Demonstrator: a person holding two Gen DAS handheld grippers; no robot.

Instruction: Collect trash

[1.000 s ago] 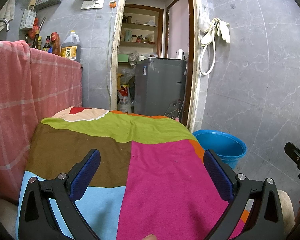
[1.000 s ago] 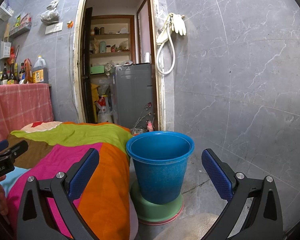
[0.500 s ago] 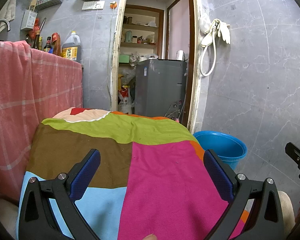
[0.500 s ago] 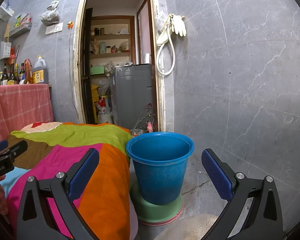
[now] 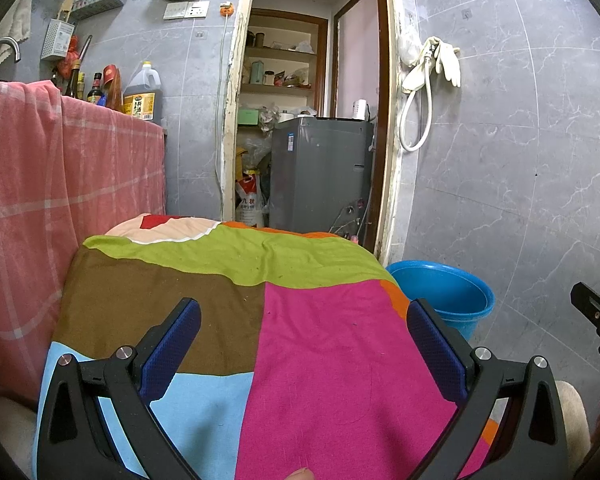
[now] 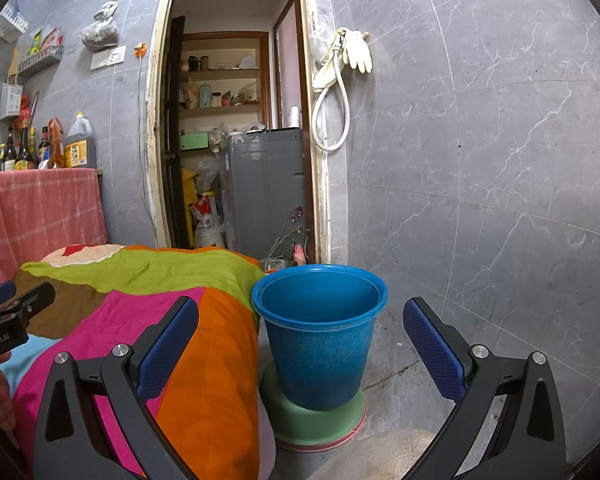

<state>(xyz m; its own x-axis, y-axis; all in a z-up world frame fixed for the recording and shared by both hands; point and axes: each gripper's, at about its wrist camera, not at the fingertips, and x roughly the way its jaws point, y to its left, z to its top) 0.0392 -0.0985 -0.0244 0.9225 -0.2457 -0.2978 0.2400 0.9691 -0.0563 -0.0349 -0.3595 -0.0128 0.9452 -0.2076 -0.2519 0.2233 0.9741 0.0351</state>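
Observation:
A blue bucket [image 6: 319, 332] stands on the floor on a green basin [image 6: 316, 424], right of a table under a patchwork cloth [image 6: 188, 320]. My right gripper [image 6: 300, 336] is open and empty, its blue pads either side of the bucket, short of it. My left gripper [image 5: 300, 340] is open and empty above the cloth [image 5: 320, 360]; the bucket [image 5: 444, 292] shows at its right. No loose trash shows on the cloth.
A pink checked cloth [image 5: 60, 200] hangs over a counter at the left, with bottles [image 5: 140, 96] on top. An open doorway [image 5: 308, 120] ahead holds a grey appliance [image 5: 320, 172] and shelves. A grey tiled wall [image 6: 500, 160] stands at the right.

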